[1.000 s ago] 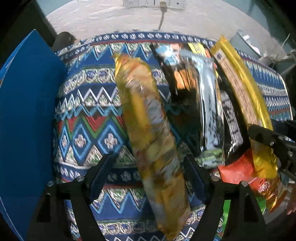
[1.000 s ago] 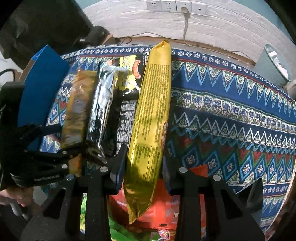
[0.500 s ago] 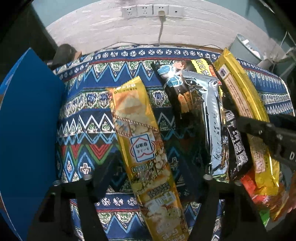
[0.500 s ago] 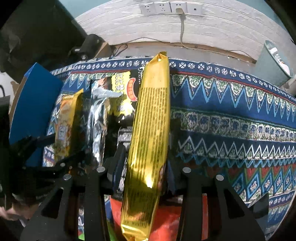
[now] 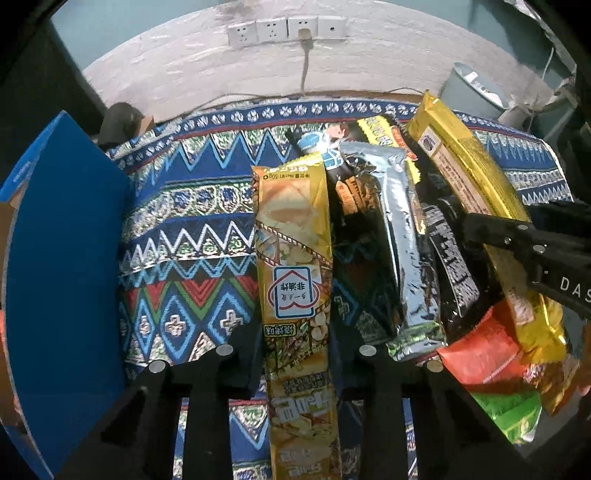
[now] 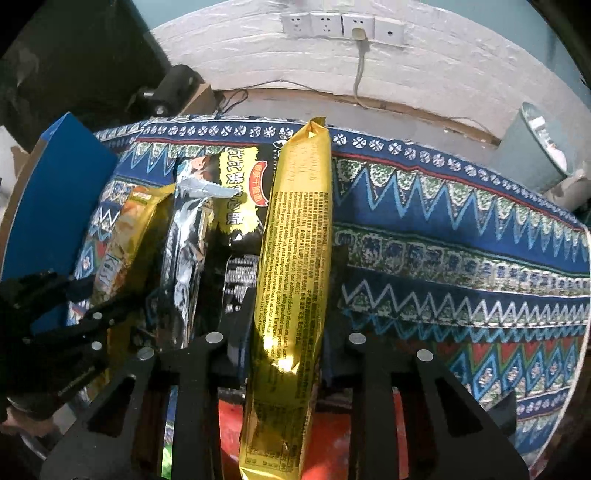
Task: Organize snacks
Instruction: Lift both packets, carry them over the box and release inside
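My left gripper (image 5: 295,332) is shut on a long yellow cracker pack (image 5: 291,258), which lies along the patterned cloth (image 5: 184,236). My right gripper (image 6: 288,317) is shut on a long gold snack pack (image 6: 295,258), seen at the right in the left wrist view (image 5: 476,192). Between them lie a silver-and-black pack (image 5: 399,236) and a black-and-yellow pack (image 5: 443,251), side by side. The left gripper shows at the left edge of the right wrist view (image 6: 74,317). The right gripper shows at the right of the left wrist view (image 5: 517,243).
A blue box (image 5: 55,258) stands at the left. Red (image 5: 480,350) and green (image 5: 509,410) packs lie at the near right. A grey bin (image 6: 535,144) stands behind the table's right end. A wall with sockets (image 5: 288,29) is beyond.
The yellow cracker pack swung from a leftward tilt to straight, close beside the silver-and-black pack. The gold pack stayed in my right gripper as both views pulled back a little.
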Motion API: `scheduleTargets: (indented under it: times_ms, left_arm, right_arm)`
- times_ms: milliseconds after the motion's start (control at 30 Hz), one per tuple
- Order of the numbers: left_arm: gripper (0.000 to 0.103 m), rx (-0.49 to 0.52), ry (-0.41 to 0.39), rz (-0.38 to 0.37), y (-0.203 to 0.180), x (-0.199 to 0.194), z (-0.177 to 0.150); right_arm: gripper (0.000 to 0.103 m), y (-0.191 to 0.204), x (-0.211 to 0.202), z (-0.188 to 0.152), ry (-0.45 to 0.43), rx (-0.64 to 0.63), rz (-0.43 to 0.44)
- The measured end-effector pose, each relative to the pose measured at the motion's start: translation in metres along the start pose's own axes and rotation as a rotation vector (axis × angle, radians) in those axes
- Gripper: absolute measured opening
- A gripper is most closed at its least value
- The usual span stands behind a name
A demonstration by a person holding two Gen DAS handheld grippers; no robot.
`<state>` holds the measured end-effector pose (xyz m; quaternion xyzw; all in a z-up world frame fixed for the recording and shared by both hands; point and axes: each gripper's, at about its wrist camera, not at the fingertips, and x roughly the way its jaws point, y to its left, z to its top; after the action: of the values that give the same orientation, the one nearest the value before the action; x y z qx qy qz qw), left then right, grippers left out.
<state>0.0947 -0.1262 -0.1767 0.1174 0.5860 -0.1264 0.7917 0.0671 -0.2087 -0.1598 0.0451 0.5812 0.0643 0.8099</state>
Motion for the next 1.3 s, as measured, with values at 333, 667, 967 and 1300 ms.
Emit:
scheduleTargets:
  times_ms: [333, 667, 967, 1300]
  left_arm:
    - [0.029, 0.028, -0.071, 0.018, 0.017, -0.045, -0.019]
    - [0.029, 0.056, -0.120, 0.069, 0.030, -0.075, -0.036]
    - [0.029, 0.093, -0.207, 0.096, 0.030, -0.118, -0.044]
    - [0.029, 0.130, -0.288, 0.124, 0.030, -0.161, -0.049]
  right_arm:
    - [0.027, 0.011, -0.033, -0.015, -0.042, -0.047, -0.033]
    - [0.027, 0.015, -0.063, -0.026, -0.064, -0.043, -0.046]
    - [0.027, 0.034, -0.094, -0.030, -0.103, -0.071, -0.023]
    - [0.027, 0.064, -0.121, -0.027, -0.148, -0.113, 0.005]
